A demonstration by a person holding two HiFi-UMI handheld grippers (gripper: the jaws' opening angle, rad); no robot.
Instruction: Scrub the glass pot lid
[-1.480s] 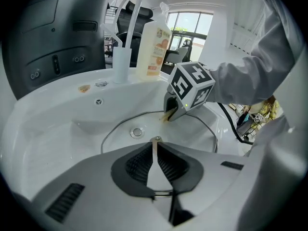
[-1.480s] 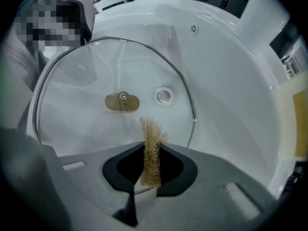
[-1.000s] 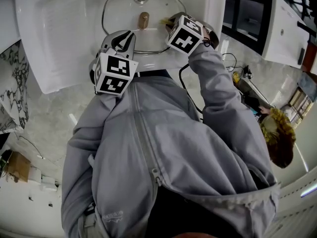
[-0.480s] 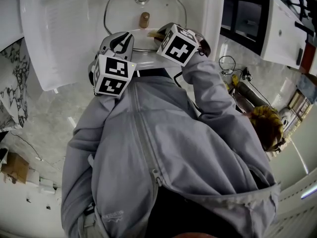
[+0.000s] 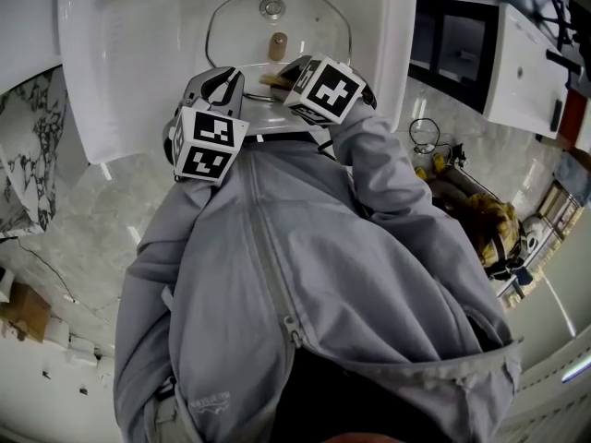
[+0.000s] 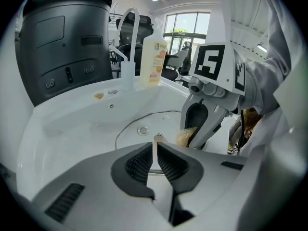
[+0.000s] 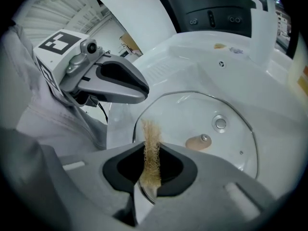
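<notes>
Right gripper (image 7: 152,152) clamps the fibrous scrubber (image 7: 151,129). Left gripper (image 6: 155,152), nearly closed, seemingly pinches the glass pot lid (image 7: 192,112) at its rim. Press flat and sweep around the knob (image 7: 198,141).

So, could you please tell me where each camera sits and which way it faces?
Head view: on the person's head, facing steeply down at the glass pot lid in the sink; grey jacket, left tool and right tool show.
Left gripper view: on the left tool, along its nearly closed jaws toward the faucet; right tool and sleeve show.
Right gripper view: on the right tool, along jaws gripping a fibre scrubber; left tool shows.
Shared: all three see the lid.
</notes>
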